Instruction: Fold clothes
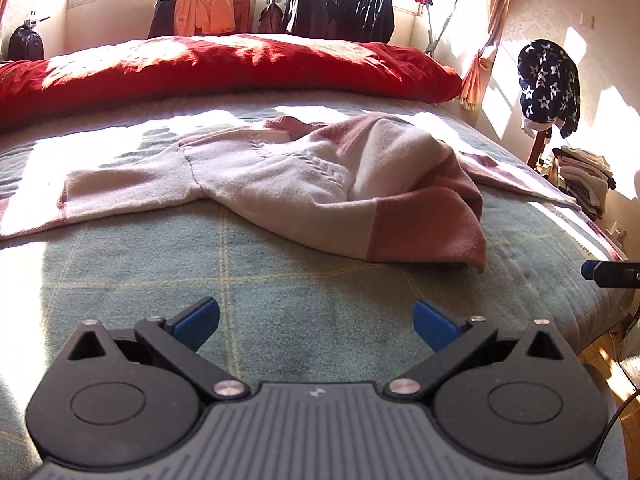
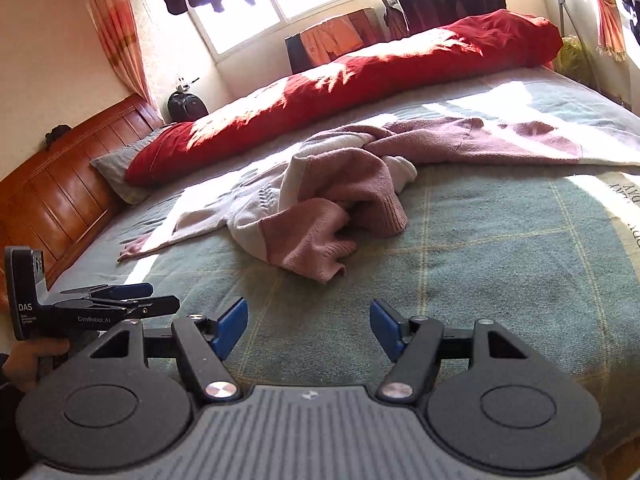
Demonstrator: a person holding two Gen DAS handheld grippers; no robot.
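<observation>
A cream and pink knitted sweater (image 1: 288, 176) lies crumpled on the bed, one sleeve stretched out to the left and its pink hem bunched toward me. My left gripper (image 1: 316, 312) hovers open above the green checked bedcover (image 1: 280, 280), short of the sweater, with nothing between its blue pads. My right gripper (image 2: 308, 312) is open too, its jaws wide and empty, in front of the bunched pink hem of the sweater (image 2: 320, 208). The right wrist view shows the left gripper (image 2: 160, 296) side-on at the left, held by a hand (image 2: 36, 354).
A red duvet (image 1: 224, 68) is rolled along the far side of the bed. A wooden headboard (image 2: 60, 200) stands at the left. Folded clothes (image 1: 584, 180) are stacked beside the bed at the right, below a star-patterned garment (image 1: 548, 84). Dark clothes hang on a rack (image 1: 340, 8) by the window.
</observation>
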